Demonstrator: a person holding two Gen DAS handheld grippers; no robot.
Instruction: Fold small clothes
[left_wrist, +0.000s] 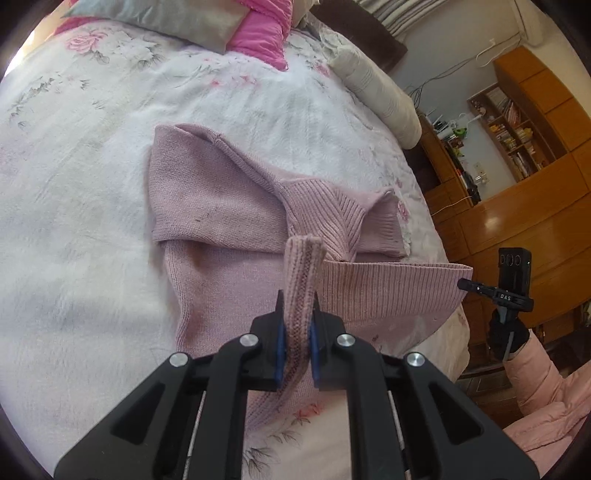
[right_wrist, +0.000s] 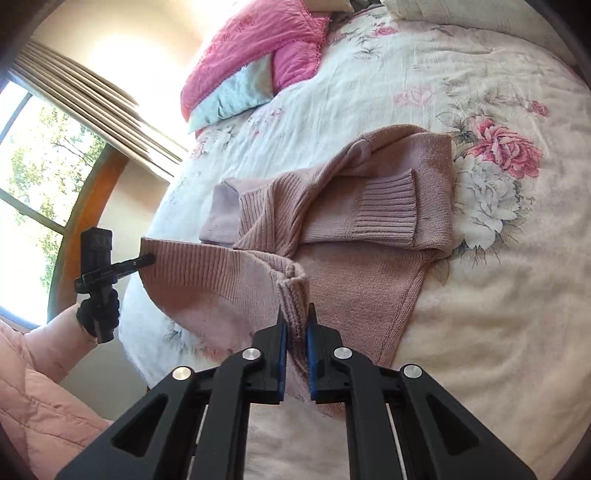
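A: Bedroom, floral bedspread (left_wrist: 92, 184), wooden shelving (left_wrist: 517, 140) on one side, window (right_wrist: 33, 155) on the other. Pink knit sweater (left_wrist: 207, 199) lies mid-bed, sleeves already crossed over the chest, cuff (right_wrist: 388, 210) on top.

B: Claws?

A: Left claw (left_wrist: 298, 314) is clamped on a bunched bit of the ribbed hem (left_wrist: 391, 291); knit is squeezed between the blue pads (left_wrist: 281, 343). Right claw (right_wrist: 295, 321) pinches the hem too, at its own corner. Both closed on fabric, hem raised off the bed between them.

B: Step in hand?

A: Looks like the bottom-up fold: hem goes over the sleeves toward the collar. My read only.

B: How to do it well?

A: Keep both claws level and the hem taut between them, so the edge lands straight. Carry it far enough to cover the crossed sleeves, then lower before letting go. Knit is stretchy and limp; pull too hard and the lower body drags the sleeves out of place.

B: Risks?

A: One grip slipping, since the left has only a narrow bunch. Also a skewed fold if one side leads. Pillows (right_wrist: 251, 66) are well apart, no obstruction.
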